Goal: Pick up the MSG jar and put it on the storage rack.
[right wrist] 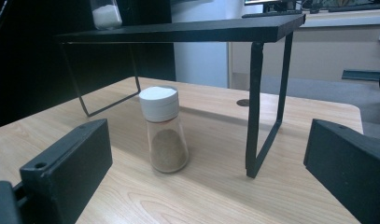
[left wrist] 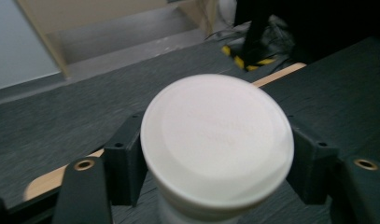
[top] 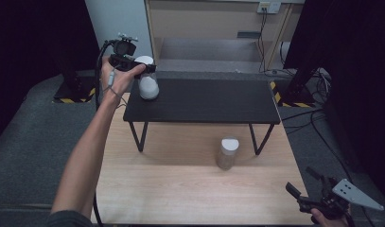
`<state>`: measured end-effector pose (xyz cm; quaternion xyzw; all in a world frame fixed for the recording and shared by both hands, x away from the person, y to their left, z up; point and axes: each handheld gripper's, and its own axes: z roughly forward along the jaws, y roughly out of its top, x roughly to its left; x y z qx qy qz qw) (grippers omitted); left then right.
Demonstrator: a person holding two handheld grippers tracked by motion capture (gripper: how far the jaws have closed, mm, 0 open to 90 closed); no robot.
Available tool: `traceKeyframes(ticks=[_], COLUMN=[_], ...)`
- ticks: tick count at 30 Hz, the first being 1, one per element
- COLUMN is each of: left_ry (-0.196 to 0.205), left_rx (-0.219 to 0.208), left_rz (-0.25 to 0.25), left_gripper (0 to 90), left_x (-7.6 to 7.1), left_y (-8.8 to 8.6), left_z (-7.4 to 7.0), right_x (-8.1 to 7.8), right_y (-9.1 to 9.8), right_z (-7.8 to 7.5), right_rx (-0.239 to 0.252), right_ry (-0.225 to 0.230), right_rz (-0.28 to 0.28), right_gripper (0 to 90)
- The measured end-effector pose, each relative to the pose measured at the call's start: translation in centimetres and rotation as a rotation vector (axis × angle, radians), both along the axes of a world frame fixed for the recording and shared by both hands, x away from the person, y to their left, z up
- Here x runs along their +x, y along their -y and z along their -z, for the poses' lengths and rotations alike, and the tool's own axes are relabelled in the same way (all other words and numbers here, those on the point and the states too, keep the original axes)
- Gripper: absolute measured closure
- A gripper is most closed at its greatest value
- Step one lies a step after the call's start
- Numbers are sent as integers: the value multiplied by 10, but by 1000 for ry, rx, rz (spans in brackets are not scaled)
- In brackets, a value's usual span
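We see the left claw [top: 144,67] at approx 10 o'clock in the high view, above the left end of a black shelf [top: 204,101] that stands on the wooden counter [top: 180,189]. A white-capped shaker [top: 148,84] stands on the shelf right under it. In the left gripper view the white cap [left wrist: 218,137] sits between the two jaws, one jaw on each side, close to the cap's rim; jaws narrow, but w/ the blur we can't tell if the pads press on it or stand just off. In the right gripper view this shaker [right wrist: 105,14] shows white contents at the shelf's far end, approx 11 o'clock.

The right claw [top: 303,194] is low at approx 5 o'clock by the counter's near right corner, jaws wide, nothing between them. A second shaker [right wrist: 163,128] w/ white cap and brown contents stands upright on the counter, approx 12 o'clock from that claw, just beside a shelf leg [right wrist: 255,107], apart from both jaws.
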<state>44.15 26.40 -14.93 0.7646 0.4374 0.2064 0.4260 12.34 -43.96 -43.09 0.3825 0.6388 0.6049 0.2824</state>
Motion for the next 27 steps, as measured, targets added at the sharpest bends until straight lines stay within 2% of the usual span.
traceKeyframes(ticks=[1, 6, 8, 10, 13, 15, 19, 27], left_ry=[6, 34, 46, 76, 126, 149, 179, 208], left_rx=[-15, 15, 6, -7, -61, -80, -82, -105], left_rz=[-6, -14, -11, 2, 29, 44, 60, 132], left_gripper=[176, 127, 123, 89, 81, 79, 79, 69], left_x=[-2, -7, -9, -12, -19, -22, -30, -46], left_y=[-1, 4, 2, 0, -6, -9, -11, -19], left_z=[0, -5, -8, -10, -13, -16, -27, -32], right_x=[0, 0, 0, 0, 0, 0, 0, 0], right_y=[-1, 0, 0, 0, 0, 0, 0, -1], right_z=[0, 0, 0, 0, 0, 0, 0, -1], right_rx=[0, 2, 3, -2, -1, -1, -1, 0], right_ry=[-1, 0, 0, 3, 2, 1, 2, 0], right_rz=[-1, -2, -3, -3, -5, -6, -7, -13], right_gripper=[14, 14, 14, 13, 14, 14, 14, 15])
